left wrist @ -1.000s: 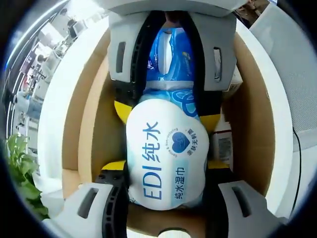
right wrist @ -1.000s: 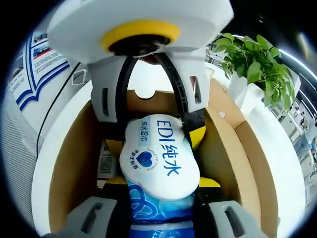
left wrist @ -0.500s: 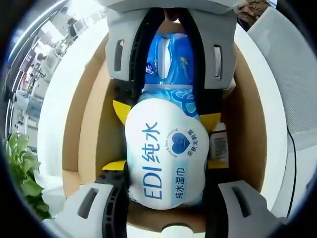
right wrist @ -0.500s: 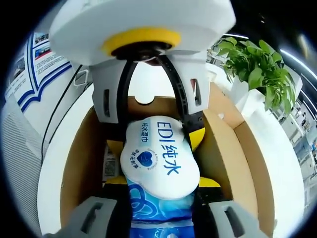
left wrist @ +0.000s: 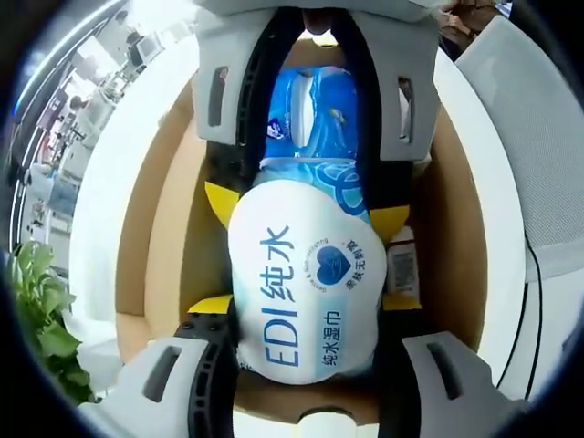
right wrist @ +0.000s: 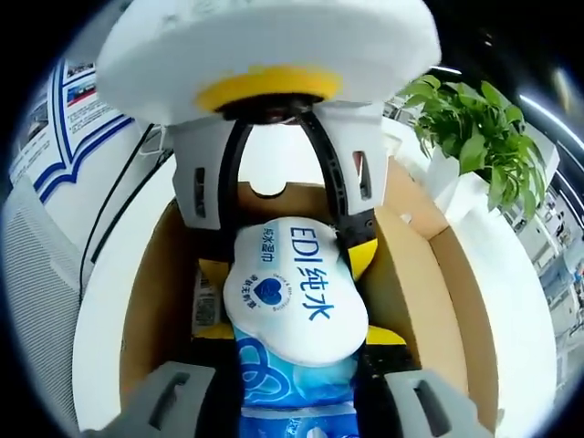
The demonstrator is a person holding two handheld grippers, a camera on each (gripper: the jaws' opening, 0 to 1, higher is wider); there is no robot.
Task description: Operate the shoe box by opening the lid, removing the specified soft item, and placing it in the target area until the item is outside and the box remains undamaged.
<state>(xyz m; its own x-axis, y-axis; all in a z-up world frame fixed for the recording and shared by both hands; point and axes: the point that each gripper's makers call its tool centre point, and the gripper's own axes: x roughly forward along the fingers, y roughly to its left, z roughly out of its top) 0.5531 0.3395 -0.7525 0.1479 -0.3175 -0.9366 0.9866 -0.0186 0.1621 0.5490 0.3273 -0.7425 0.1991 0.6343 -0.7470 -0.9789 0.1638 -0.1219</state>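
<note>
Clamping opposite ends of the wipes pack (left wrist: pixel 301 283), the left gripper (left wrist: pixel 301 315) and right gripper (right wrist: pixel 297 342) hold it between their jaws over the open cardboard box (left wrist: pixel 169 228). A small carton (left wrist: pixel 401 269) lies inside the box beside the pack. The box sits on a white surface (right wrist: pixel 119 274), with a plant (right wrist: pixel 474 128) nearby.
</note>
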